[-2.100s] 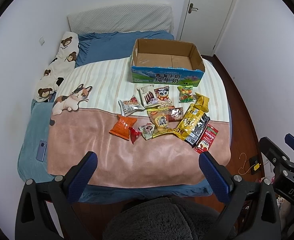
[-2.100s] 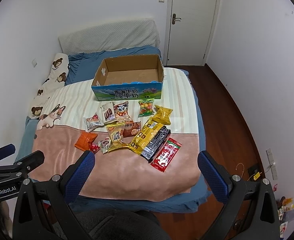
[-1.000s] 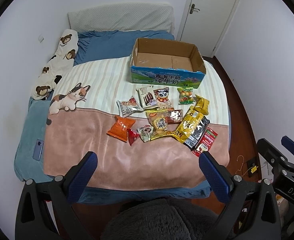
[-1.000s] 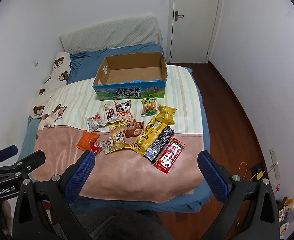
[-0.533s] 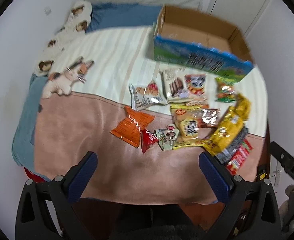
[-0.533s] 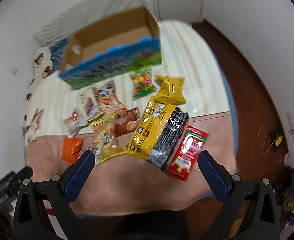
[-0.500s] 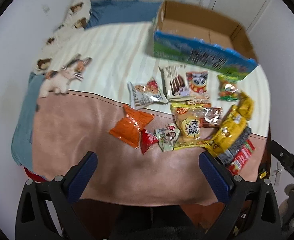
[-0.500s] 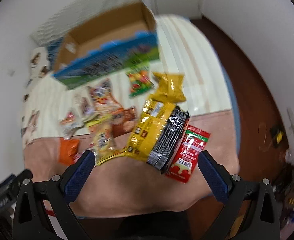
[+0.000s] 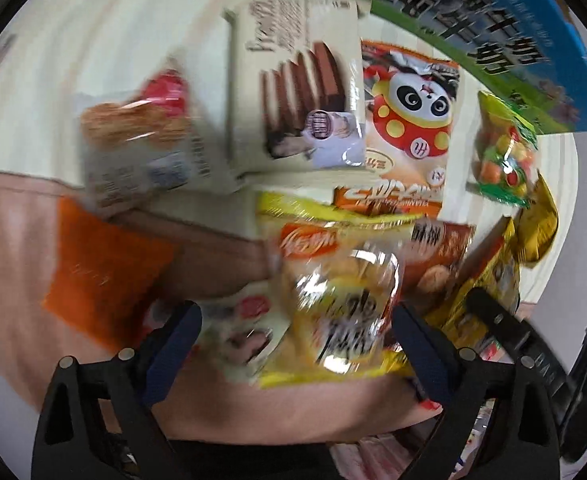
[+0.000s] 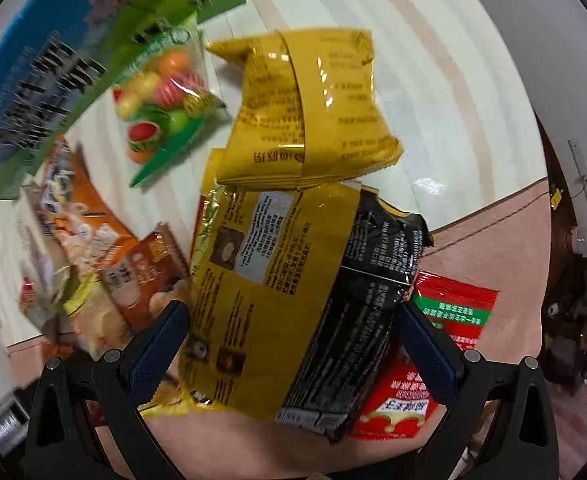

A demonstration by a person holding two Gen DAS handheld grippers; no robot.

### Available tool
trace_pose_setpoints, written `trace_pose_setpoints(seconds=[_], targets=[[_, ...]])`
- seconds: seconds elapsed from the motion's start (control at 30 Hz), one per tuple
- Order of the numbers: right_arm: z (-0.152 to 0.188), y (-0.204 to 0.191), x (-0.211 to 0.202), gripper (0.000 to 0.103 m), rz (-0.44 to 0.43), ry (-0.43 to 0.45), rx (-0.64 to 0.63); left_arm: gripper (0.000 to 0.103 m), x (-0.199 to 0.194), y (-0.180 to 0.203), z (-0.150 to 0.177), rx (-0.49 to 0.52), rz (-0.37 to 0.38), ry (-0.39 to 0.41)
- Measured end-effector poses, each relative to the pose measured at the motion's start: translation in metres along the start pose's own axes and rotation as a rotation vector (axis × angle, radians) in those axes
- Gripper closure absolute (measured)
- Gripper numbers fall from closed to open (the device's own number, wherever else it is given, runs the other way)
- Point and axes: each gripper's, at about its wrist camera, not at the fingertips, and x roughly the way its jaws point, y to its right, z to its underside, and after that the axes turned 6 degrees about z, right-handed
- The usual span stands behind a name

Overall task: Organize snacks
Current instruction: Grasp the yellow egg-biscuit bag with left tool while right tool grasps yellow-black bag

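Blue-padded, my left gripper (image 9: 293, 340) hangs close over the snack pile with its jaws wide and just starting to close. A yellow-edged clear packet (image 9: 345, 304) and a small pale packet (image 9: 241, 340) lie between the fingers, but the pads press on neither. My right gripper (image 10: 293, 344) is spread wide too, pointing down at the big yellow and black bag (image 10: 293, 296), which lies between the fingers; I cannot see either pad touching it.

I place the rest from that yellow and black bag. A red packet (image 10: 449, 320) lies against its right side, partly under it, on the pink part of the blanket (image 10: 493, 240). A brown packet (image 10: 141, 276) lies just to its left. A smaller yellow bag (image 10: 313, 104) touches its far end, on the striped part. Beyond and to the left lies a green fruit-candy packet (image 10: 161, 88).

In the left view, an orange packet (image 9: 101, 268) lies nearer and well to the left. Farther out lie a panda packet (image 9: 409, 120) and a cream wafer packet (image 9: 293, 92) side by side, with a blurred pale packet (image 9: 141, 140) left of them. Farthest stands the blue and green carton (image 9: 493, 32), its printed wall facing the pile.
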Motion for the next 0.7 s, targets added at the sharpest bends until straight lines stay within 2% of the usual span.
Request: trace_pose_setpoints(seconds=[0.07,0.17,0.2,0.27,0.37,0.43,0.57,0.7], targets=[[-0.001,0.000,0.005,0.000,0.003,-0.006,0.010,0.009,0.010,0.001,-0.001,0.002,0.009,-0.011],[-0.002,0.006,0.013,0.000,-0.017,-0.046,0.035,0.024,0.017,0.003,0.003,0.018,0.009,0.001],[-0.001,0.008,0.016,0.000,-0.024,-0.057,0.041,0.036,0.017,0.004,0.006,0.027,0.009,0.010],[-0.003,0.017,0.028,0.000,-0.047,-0.083,0.059,0.042,0.016,0.008,0.013,0.042,0.000,0.014],[-0.005,0.019,0.035,0.000,-0.052,-0.096,0.056,0.042,0.009,0.009,0.025,0.057,-0.026,0.033],[-0.008,0.018,0.040,0.000,-0.049,-0.109,0.047,0.041,0.008,0.009,0.034,0.062,-0.016,0.011],[-0.015,0.014,0.053,0.000,-0.037,-0.116,0.016,0.039,0.006,-0.002,0.048,0.050,0.032,-0.022],[-0.013,0.007,0.058,0.010,-0.010,-0.083,-0.077,0.039,-0.012,-0.029,0.050,0.027,0.088,-0.028]])
